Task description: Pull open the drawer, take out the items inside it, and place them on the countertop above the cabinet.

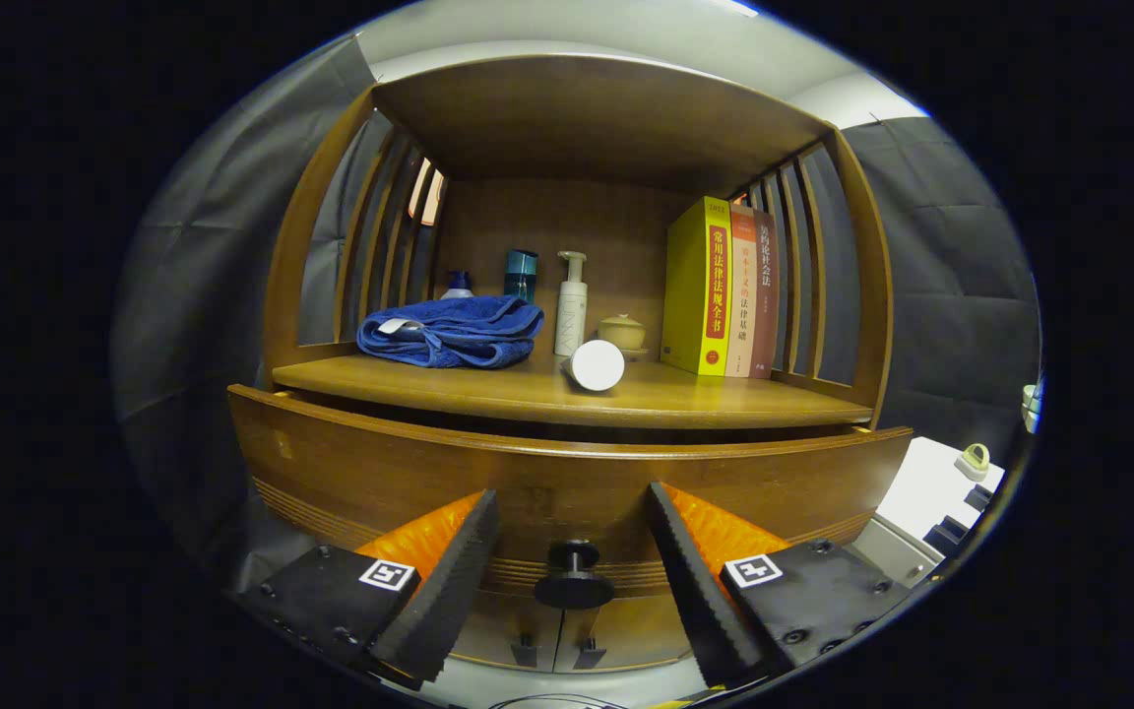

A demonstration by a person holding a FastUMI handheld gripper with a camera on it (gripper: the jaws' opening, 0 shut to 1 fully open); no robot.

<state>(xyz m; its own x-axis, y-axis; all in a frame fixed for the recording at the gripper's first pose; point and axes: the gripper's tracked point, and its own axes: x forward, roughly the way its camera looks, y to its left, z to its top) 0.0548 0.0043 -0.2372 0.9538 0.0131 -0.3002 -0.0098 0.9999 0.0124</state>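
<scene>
Wooden cabinet [587, 118] ahead of me, slatted sides, open shelf above drawer. Drawer [380, 473] front pulled out toward me, just under surface [705, 399]. On surface: blue towel [454, 333] folded at left; three books [724, 288] upright at right; pump bottle [571, 303] standing mid-back; white cylinder [595, 365] lying near front edge; small lidded jar [621, 332] behind it. My hand-held gripper [572, 576] spread wide, holding nothing; dark drawer knob [574, 576] between fingers, untouched.

We see the wooden countertop [705, 399] carrying a blue towel [454, 333] at its left end, bottles [570, 303] mid-back, books [720, 288] at the right end.
</scene>
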